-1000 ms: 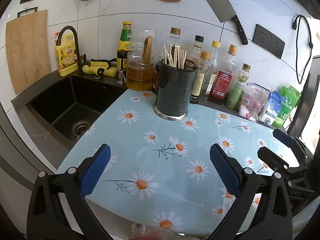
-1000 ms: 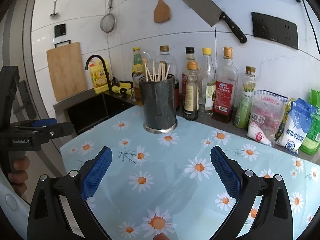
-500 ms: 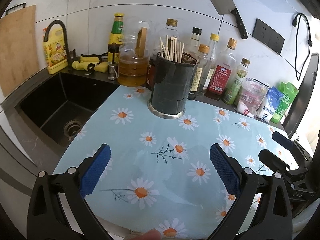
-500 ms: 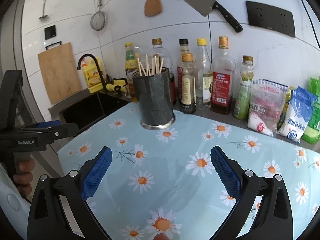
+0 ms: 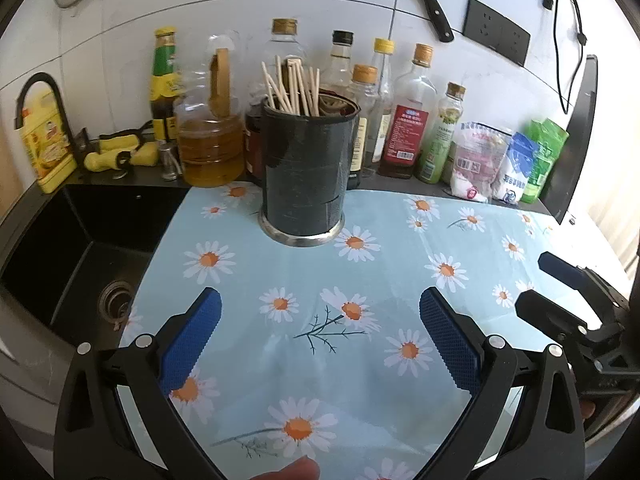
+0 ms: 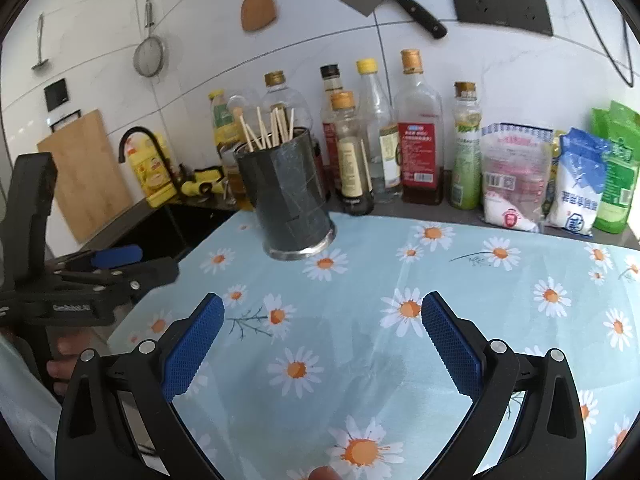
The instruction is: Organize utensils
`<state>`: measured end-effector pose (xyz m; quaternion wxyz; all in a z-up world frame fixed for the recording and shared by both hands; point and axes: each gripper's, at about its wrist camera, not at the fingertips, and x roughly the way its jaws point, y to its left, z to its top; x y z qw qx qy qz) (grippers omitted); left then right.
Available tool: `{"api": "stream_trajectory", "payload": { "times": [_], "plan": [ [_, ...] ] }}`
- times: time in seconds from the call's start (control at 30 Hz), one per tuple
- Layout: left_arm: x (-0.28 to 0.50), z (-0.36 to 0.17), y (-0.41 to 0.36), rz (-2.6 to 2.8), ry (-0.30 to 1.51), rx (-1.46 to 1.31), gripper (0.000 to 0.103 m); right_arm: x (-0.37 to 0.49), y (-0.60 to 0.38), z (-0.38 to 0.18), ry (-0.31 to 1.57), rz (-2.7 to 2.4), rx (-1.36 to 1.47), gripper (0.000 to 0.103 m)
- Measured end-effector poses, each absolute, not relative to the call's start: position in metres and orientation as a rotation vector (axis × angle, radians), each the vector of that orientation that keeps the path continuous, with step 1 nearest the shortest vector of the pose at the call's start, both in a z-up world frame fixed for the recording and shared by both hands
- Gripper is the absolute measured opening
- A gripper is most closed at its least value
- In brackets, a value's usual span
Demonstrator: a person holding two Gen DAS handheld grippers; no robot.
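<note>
Chopsticks (image 5: 294, 88) stand upright, tips fanned upward, in a dark holder (image 5: 306, 172) near the daisy tablecloth's (image 5: 360, 360) back edge; both the left gripper (image 5: 320, 336) and the right gripper (image 6: 322, 338) are held spread wide, empty.

Only "GenRobot.AI", faint white lettering on the left gripper (image 6: 116, 258) body; bottle labels illegible.

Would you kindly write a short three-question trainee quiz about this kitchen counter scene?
1. True or false: the left gripper and right gripper are both open and empty.
2. What sticks out of the dark utensil holder? A) spoons B) wooden chopsticks C) knives
3. Fill in: the holder stands on the ___-patterned tablecloth.

Key: 1 true; 2 B; 3 daisy.
</note>
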<state>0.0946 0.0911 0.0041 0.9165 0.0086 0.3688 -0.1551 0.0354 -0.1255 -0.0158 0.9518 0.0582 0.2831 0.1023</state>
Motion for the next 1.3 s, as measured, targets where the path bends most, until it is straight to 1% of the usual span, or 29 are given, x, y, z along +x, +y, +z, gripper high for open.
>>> {"api": "stream_trajectory", "payload": {
  "times": [0.2,0.57,0.83,1.3],
  "plan": [
    [0.105,-0.005,0.085,-0.359,0.770,0.075,0.097,0.028,-0.118,-0.020,0.576,0.138,0.113,0.095],
    [0.112,-0.013,0.087,-0.373,0.801,0.091,0.097,0.033,-0.116,-0.022,0.602,0.075,0.112,0.095],
    [0.088,0.000,0.099,-0.261,0.738,0.055,0.097,0.017,-0.095,-0.008,0.533,0.146,-0.016,0.095],
    [0.054,0.011,0.098,-0.153,0.716,-0.006,0.097,0.008,-0.107,0.006,0.495,0.253,-0.019,0.095]
  ]
}}
